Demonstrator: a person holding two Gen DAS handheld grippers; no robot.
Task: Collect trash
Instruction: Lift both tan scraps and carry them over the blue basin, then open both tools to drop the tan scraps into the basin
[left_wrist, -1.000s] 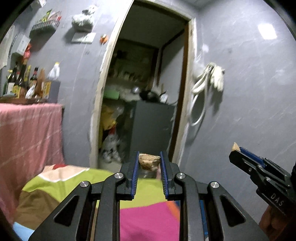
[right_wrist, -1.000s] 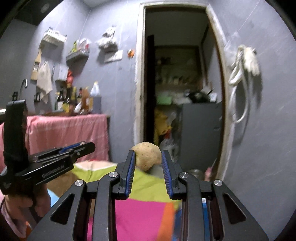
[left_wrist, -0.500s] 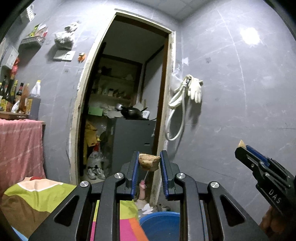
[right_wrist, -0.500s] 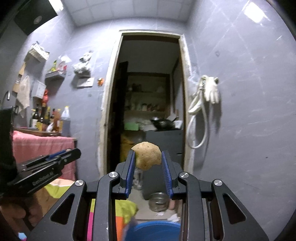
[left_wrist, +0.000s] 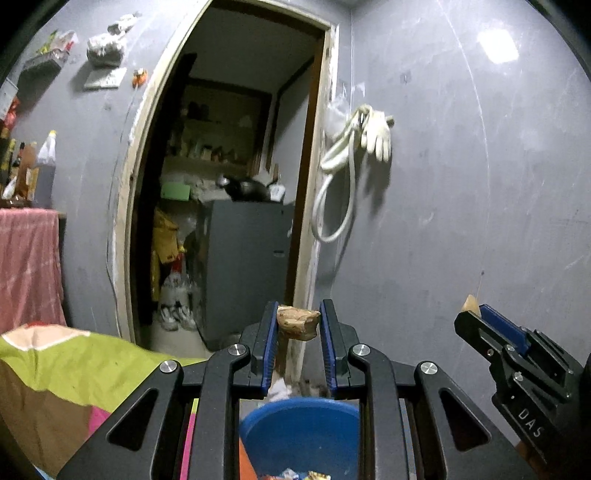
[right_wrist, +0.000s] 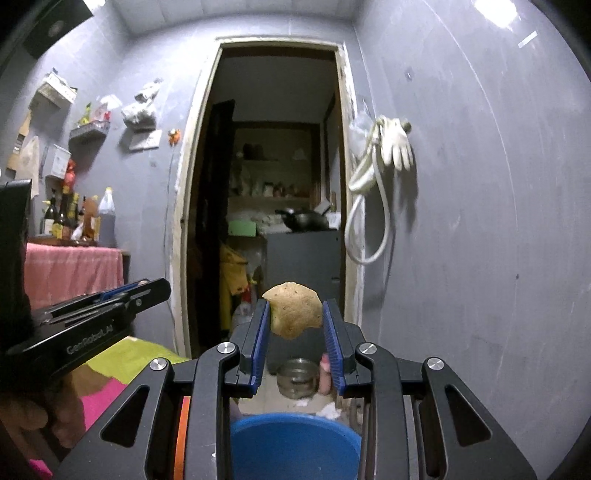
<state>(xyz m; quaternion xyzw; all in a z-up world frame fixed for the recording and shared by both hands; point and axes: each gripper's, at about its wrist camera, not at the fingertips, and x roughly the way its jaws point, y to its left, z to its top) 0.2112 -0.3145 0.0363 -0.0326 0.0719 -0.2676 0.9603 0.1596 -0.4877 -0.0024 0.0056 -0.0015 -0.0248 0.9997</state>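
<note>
Above the blue bin (right_wrist: 295, 439) — each claw pinches food scrap between its pads.

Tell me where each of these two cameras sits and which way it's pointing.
Left wrist: rides the left claw, facing the doorway; right claw at right.
Right wrist: rides the right claw, same heading; left claw and hand at left.
Shared: doorway, hanging glove, blue bucket below.
</note>
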